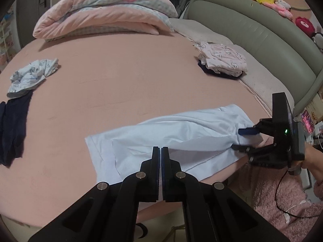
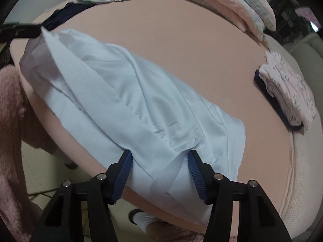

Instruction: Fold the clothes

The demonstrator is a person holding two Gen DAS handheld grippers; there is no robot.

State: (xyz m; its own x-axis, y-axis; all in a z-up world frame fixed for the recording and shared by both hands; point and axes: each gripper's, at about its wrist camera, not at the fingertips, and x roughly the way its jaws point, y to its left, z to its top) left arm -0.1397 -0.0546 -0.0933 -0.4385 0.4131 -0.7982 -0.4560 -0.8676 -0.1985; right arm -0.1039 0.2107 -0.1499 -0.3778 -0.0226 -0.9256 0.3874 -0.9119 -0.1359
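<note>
A pale blue garment of thin, smooth woven cloth lies creased and partly doubled over on the pink bed sheet, stretching from just ahead of the left gripper across to the right gripper, with a stitched hem along its near edge. The left gripper's black fingers are pressed together tip to tip over the garment's near edge; whether a layer of cloth is pinched between them cannot be made out. The right gripper stands spread wide, its ribbed blue pads straddling a bunched end of the garment without pinching it; in the left wrist view that gripper shows its two fingers apart at the garment's far end, the lower one partly buried in the fabric. Ahead of the left gripper and off to its left lie a crumpled white printed garment and a limp dark navy garment, cut off at the frame's edge. Ahead to its right sits a folded stack of pink printed clothes on something dark, whose shape stays hidden underneath. Far ahead a puffy, quilted pink duvet is rolled up, and plush toys line the padded grey-green headboard. A fluffy pink sleeve fills the lower right corner.
</note>
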